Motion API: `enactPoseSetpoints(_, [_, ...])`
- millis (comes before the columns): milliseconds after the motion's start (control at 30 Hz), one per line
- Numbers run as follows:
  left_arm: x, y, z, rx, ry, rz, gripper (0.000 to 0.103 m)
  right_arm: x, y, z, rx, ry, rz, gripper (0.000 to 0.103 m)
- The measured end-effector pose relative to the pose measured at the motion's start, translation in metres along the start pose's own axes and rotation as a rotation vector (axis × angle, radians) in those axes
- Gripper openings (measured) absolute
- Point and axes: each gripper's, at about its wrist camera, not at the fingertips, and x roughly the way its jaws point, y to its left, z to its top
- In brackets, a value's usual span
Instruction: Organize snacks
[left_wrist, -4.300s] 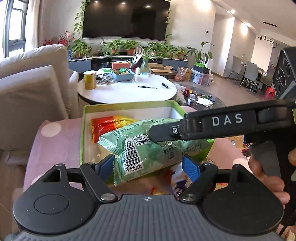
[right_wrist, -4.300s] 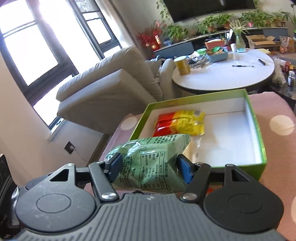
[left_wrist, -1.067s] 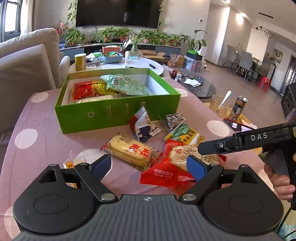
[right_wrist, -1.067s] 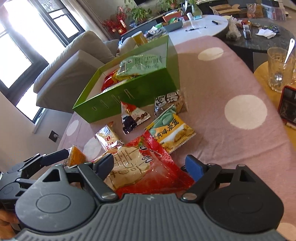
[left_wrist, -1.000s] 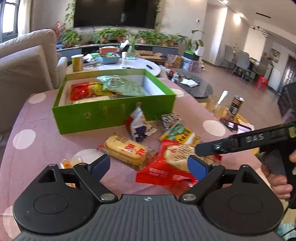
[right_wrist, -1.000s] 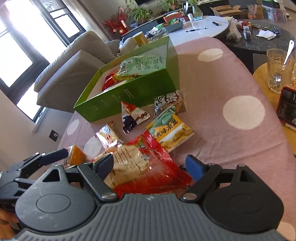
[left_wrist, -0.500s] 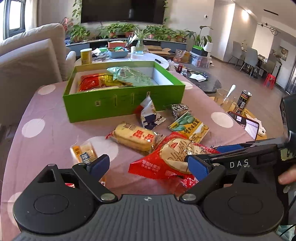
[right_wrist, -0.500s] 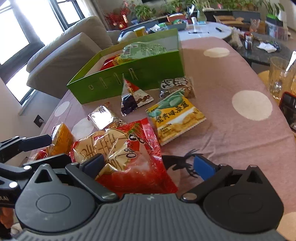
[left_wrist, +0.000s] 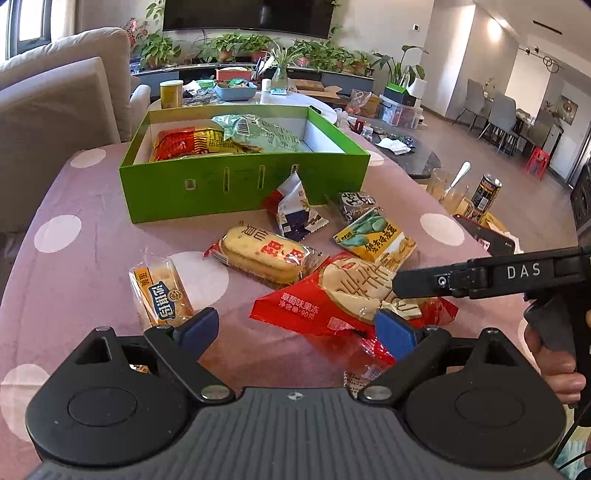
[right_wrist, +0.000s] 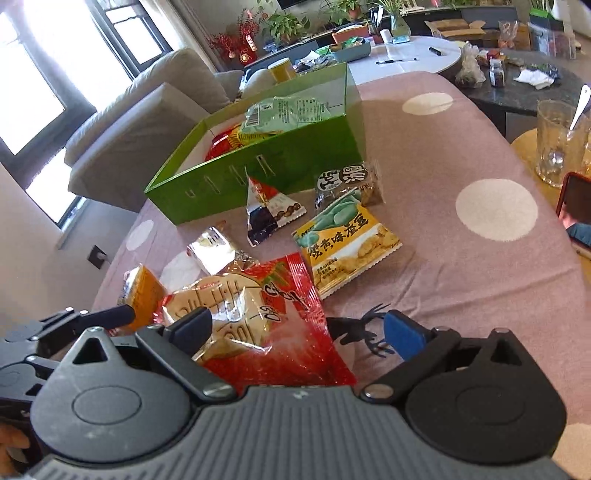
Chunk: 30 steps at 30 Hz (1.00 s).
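Observation:
A green box (left_wrist: 243, 184) stands on the pink dotted tablecloth and holds a red-yellow packet (left_wrist: 188, 142) and a pale green packet (left_wrist: 258, 133). Loose snacks lie in front of it: a red jelly bag (left_wrist: 332, 299), a cake packet (left_wrist: 266, 253), a yellow bean packet (left_wrist: 373, 238), a small orange packet (left_wrist: 160, 291). My left gripper (left_wrist: 297, 330) is open just above the table, the red bag by its right finger. My right gripper (right_wrist: 297, 328) is open around the red jelly bag (right_wrist: 258, 314), not closed on it. The box also shows in the right wrist view (right_wrist: 266, 162).
A triangular packet (left_wrist: 295, 208) and a dark small packet (left_wrist: 356, 203) lie near the box front. A glass with a spoon (right_wrist: 557, 140) and a phone (right_wrist: 576, 210) sit at the right table edge. A sofa (left_wrist: 55, 103) stands left, a round white table (left_wrist: 295, 99) behind.
Both grippers released the green packet into the box, then pulled back to the loose snacks. In the last half second the right gripper moved in over the red jelly bag.

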Motion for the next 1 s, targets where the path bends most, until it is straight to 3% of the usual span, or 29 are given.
enactPoseSetpoints(100, [-0.003,0.0,0.002,-0.017,-0.007,-0.009,0.091,0.007,-0.004,-0.002,-0.002,0.034,-0.001,0.09])
enactPoseSetpoints(267, [-0.001,-0.006,0.005,-0.02,0.008,-0.059,0.091,0.012,0.005,-0.006,-0.056,0.013,-0.011,0.088])
enactPoseSetpoints(367, [0.008,-0.011,0.0,0.015,0.036,-0.066,0.092,0.011,0.001,-0.004,-0.031,0.025,0.022,0.079])
enactPoseSetpoints(500, [0.02,-0.008,-0.002,-0.032,0.068,-0.102,0.093,0.01,-0.003,0.0,0.024,0.067,0.079,0.064])
enactPoseSetpoints(767, [0.026,-0.012,-0.002,-0.032,0.077,-0.105,0.093,0.012,0.005,0.0,-0.013,0.078,0.074,0.069])
enactPoseSetpoints(900, [0.029,-0.03,-0.006,0.055,0.084,-0.078,0.09,0.018,0.01,0.002,-0.048,0.097,0.087,0.075])
enactPoseSetpoints(933, [0.03,-0.033,-0.006,0.075,0.081,-0.066,0.089,0.019,0.012,0.002,-0.055,0.1,0.086,0.073])
enactPoseSetpoints(1000, [0.029,-0.034,-0.007,0.095,0.078,-0.056,0.087,0.022,0.012,0.002,-0.038,0.121,0.133,0.055])
